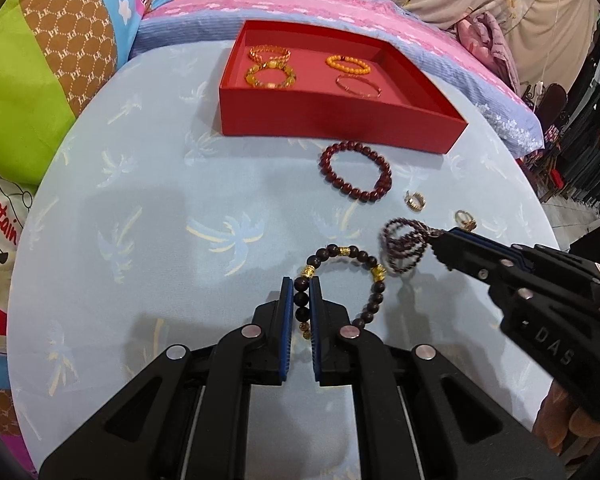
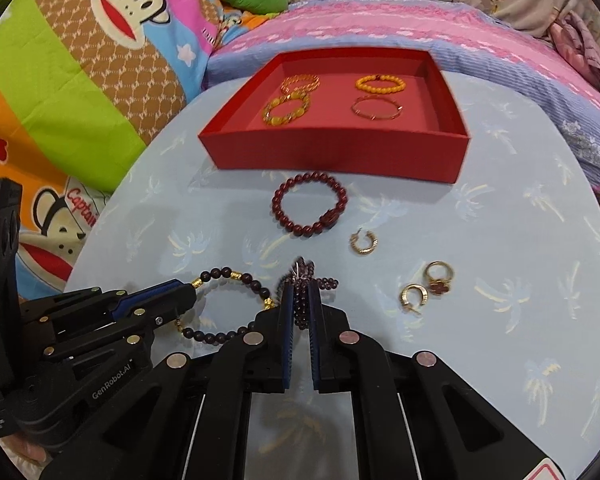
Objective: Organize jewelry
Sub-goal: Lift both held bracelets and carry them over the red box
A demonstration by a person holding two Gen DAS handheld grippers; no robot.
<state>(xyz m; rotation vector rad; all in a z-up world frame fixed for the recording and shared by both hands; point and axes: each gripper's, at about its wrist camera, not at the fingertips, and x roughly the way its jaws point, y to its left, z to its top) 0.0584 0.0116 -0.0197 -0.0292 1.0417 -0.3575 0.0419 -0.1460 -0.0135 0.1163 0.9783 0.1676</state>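
Note:
A red tray at the far side of the round table holds several bracelets in gold and orange tones. My left gripper is shut on a dark bead bracelet with gold beads. My right gripper is shut on a coiled purple small-bead bracelet, which hangs lifted off the cloth. A dark red bead bracelet lies in front of the tray.
Two gold hoop earrings and a gold ring with a red flower lie on the light blue palm-print cloth at the right. Colourful pillows and a pink-and-blue blanket surround the table.

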